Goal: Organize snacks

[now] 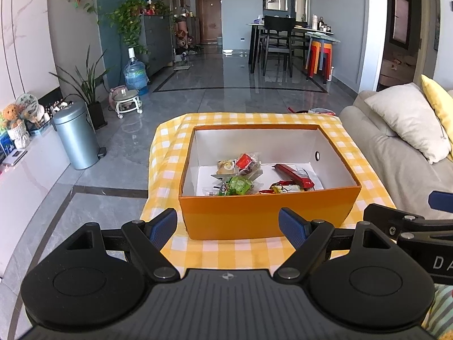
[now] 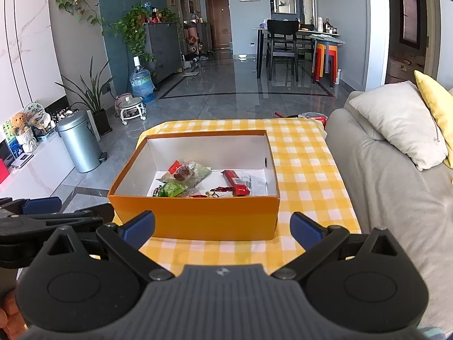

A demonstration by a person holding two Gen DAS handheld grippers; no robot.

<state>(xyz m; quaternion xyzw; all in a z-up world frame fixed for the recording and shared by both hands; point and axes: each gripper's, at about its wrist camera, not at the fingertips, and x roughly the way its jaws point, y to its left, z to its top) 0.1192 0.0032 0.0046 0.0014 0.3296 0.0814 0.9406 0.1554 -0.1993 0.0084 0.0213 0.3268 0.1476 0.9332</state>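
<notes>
So the biggest thing here is the grey sofa (image 2: 382, 175) running along the 3 o'clock side, with a pale cushion (image 2: 402, 124) and a yellow one (image 2: 433, 96) on it. Right beside it sits the table in its yellow checked cloth (image 1: 226, 255), and dead centre on that cloth is the orange box (image 1: 263, 215), lid off, white inside. Off at 9 o'clock on the floor there's a silver pedal bin (image 1: 75, 137).

The snacks are all down in the box: a long red packet (image 1: 294, 177) toward 3 o'clock on the box floor, a green-wrapped one (image 1: 237, 185) at about 6 o'clock against the near wall, a clear bag with a red label (image 1: 247, 163) behind it, and a little bear-faced pastry (image 1: 225, 166) just left of that.

Left gripper (image 1: 228, 226) hangs in front of the box's near wall, jaws spread wide, nothing in them. Right gripper (image 2: 222, 228) is the same deal: wide apart, empty, just short of the box. The two sit side by side.
</notes>
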